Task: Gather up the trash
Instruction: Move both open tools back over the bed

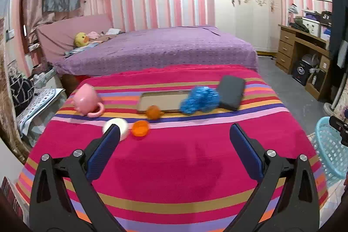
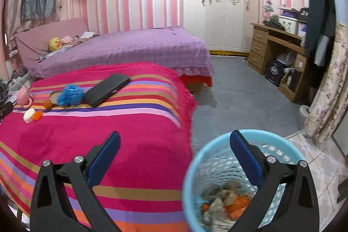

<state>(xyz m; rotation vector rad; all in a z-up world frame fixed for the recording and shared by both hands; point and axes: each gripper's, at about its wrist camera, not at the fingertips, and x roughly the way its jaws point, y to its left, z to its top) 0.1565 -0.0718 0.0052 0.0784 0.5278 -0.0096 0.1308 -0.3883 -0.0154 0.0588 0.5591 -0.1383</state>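
Observation:
A striped pink cloth covers the table [image 1: 174, 156]. On it lie an orange cup-like piece [image 1: 140, 128], a white round lid [image 1: 118, 126], a brown-orange lump [image 1: 153, 112], a blue scrubber ball [image 1: 199, 99], a flat tray [image 1: 163, 99], a dark case [image 1: 231, 92] and a tipped pink mug [image 1: 86, 99]. My left gripper [image 1: 174, 140] hovers open and empty over the near cloth. My right gripper [image 2: 174, 145] is open and empty, its right finger above the light-blue basket [image 2: 191, 169], which holds crumpled paper and orange scraps [image 2: 226, 199].
A purple bed [image 1: 156, 49] stands behind the table. A wooden desk [image 2: 280, 47] and white wardrobe [image 2: 217, 3] line the right wall. Grey floor [image 2: 239, 97] lies between table and desk. The basket [image 1: 330, 145] stands on the floor right of the table.

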